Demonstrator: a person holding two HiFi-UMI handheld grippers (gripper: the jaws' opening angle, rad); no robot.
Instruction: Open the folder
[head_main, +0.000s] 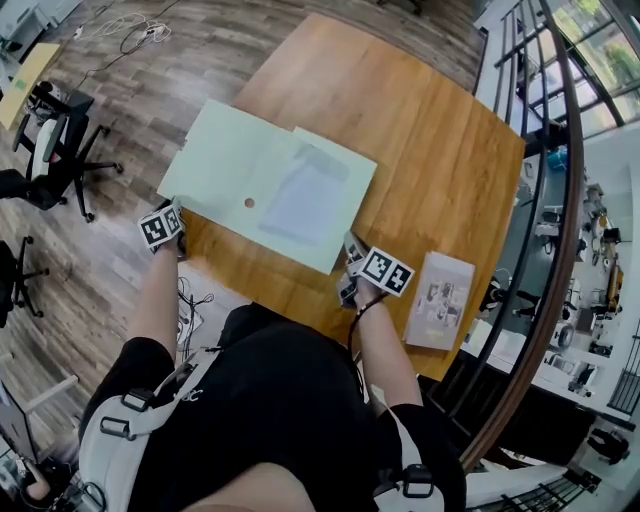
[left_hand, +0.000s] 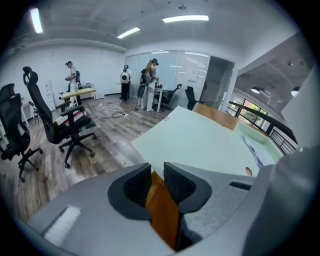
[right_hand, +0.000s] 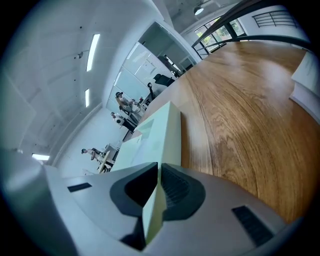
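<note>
The folder (head_main: 265, 190) lies open and flat on the wooden surface (head_main: 430, 150), its long axis running 10 to 4 o'clock in the head view. Its 9 o'clock corner overhangs the edge, and the print on the inner sheet (head_main: 305, 195) is unreadable. The right gripper (right_hand: 158, 172) has its fingers clamped on the folder's 5 o'clock edge. The left gripper (left_hand: 157, 170), at 8 o'clock, has its fingers narrowly apart with bare wood between them. Office chairs (head_main: 55, 150) stand on a plank floor (head_main: 110, 240).

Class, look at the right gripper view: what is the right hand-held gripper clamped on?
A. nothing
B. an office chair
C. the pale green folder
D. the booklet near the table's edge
C: the right hand-held gripper has its jaws pressed onto the edge of the pale green folder.
</note>
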